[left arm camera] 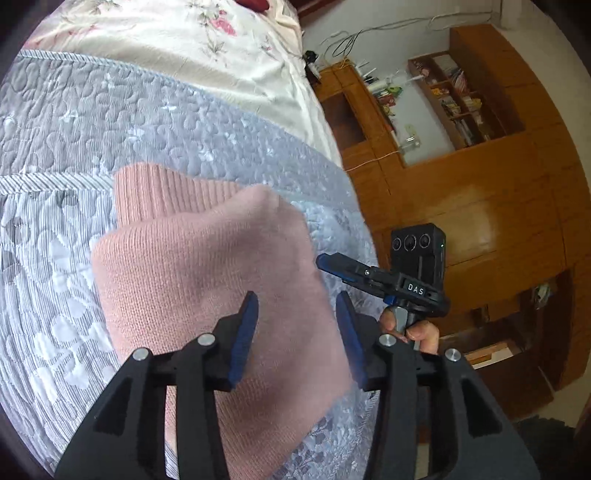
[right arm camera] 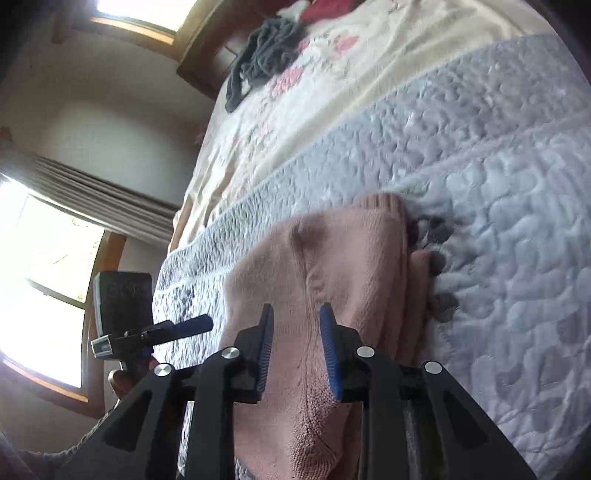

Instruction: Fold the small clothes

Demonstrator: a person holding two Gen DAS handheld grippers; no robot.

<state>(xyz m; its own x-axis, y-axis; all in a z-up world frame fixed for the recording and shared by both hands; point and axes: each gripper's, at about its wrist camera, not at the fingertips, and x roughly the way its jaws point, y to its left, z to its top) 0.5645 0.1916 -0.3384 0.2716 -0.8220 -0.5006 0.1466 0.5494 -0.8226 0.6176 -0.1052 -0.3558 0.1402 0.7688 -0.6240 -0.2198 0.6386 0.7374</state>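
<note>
Pink knit garment [left arm camera: 207,280] folded on grey quilt [left arm camera: 74,122]. Beneath left gripper [left arm camera: 295,328] and right gripper [right arm camera: 295,332]. Jaws of both apart, gripping nothing.

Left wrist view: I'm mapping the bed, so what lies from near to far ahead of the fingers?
Pink sweater → grey quilt → cream floral sheet → red cloth.

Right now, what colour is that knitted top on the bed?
Dusty pink knitted top, ribbed at one edge; clearest in the left wrist view.
</note>
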